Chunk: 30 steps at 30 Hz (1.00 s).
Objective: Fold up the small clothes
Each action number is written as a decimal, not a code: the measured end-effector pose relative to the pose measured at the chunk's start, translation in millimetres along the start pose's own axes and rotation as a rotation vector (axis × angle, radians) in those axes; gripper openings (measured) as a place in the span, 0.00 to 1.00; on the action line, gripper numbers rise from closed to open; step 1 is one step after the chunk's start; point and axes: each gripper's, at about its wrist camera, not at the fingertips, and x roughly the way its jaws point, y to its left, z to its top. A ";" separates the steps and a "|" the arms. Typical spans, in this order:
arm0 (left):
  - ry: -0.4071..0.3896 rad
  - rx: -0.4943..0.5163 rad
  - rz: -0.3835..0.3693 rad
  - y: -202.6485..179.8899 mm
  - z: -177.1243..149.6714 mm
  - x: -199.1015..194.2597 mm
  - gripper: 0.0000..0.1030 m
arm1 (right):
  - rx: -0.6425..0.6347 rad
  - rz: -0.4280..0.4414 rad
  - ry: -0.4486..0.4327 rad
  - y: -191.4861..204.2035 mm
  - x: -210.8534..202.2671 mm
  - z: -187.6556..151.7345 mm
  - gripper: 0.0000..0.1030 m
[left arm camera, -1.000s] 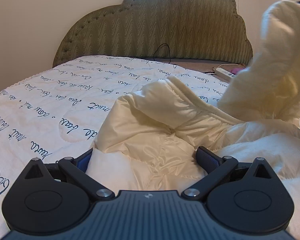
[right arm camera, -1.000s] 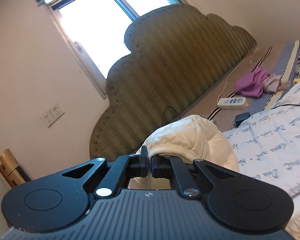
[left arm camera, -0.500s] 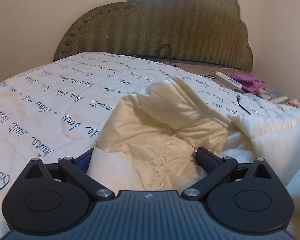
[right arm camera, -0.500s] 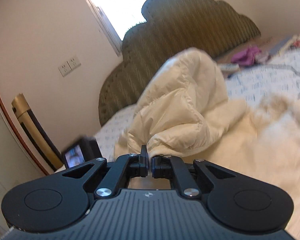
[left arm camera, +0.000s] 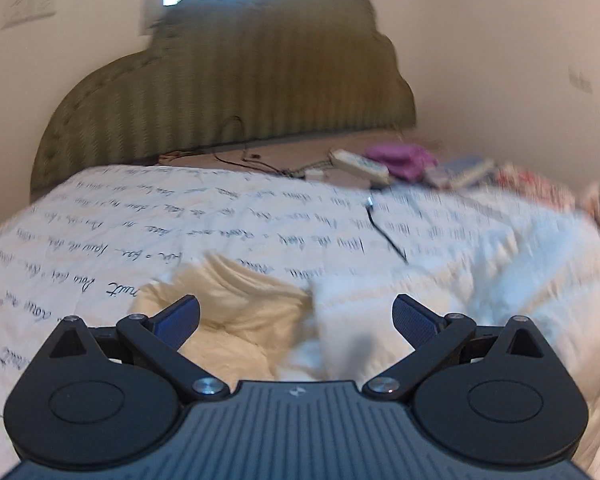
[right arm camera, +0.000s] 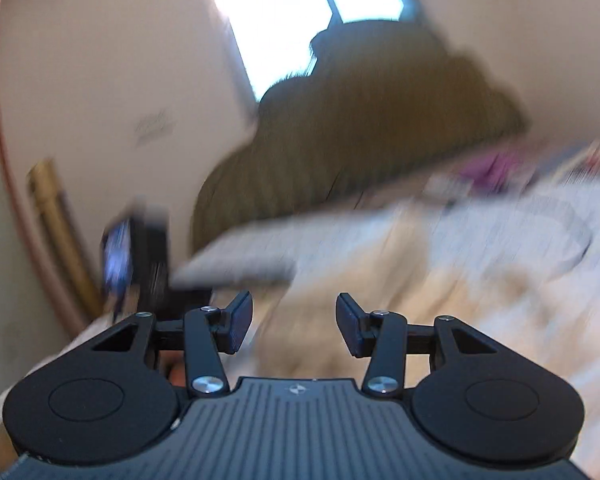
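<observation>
Both tools gape — right tool (right arm camera: 294, 322) just released; bedspread (left arm camera: 260, 216) script reads "nuit".

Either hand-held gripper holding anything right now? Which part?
Nothing held. Left hand-held gripper open over the cream jacket; right hand-held gripper has just been opening, nothing between pads.

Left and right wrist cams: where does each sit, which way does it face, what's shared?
Left wrist: on the left gripper, angled down over the cream jacket toward the headboard; open fingers show.
Right wrist: on the right gripper, rolled, facing headboard and window; its jaws have just opened, gripping nothing.
Shared: headboard, jacket, purple cloth.
</observation>
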 end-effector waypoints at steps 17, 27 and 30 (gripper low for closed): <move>0.128 0.028 0.011 -12.0 -48.2 -1.5 1.00 | -0.005 -0.246 0.304 -30.2 91.3 -73.9 0.51; 0.104 0.092 0.044 -20.1 -64.6 -4.3 1.00 | -0.080 -0.283 0.313 -21.9 95.3 -102.3 0.53; 0.097 0.103 0.052 -21.6 -68.1 -4.5 1.00 | -0.084 -0.283 0.301 -22.9 94.4 -105.7 0.53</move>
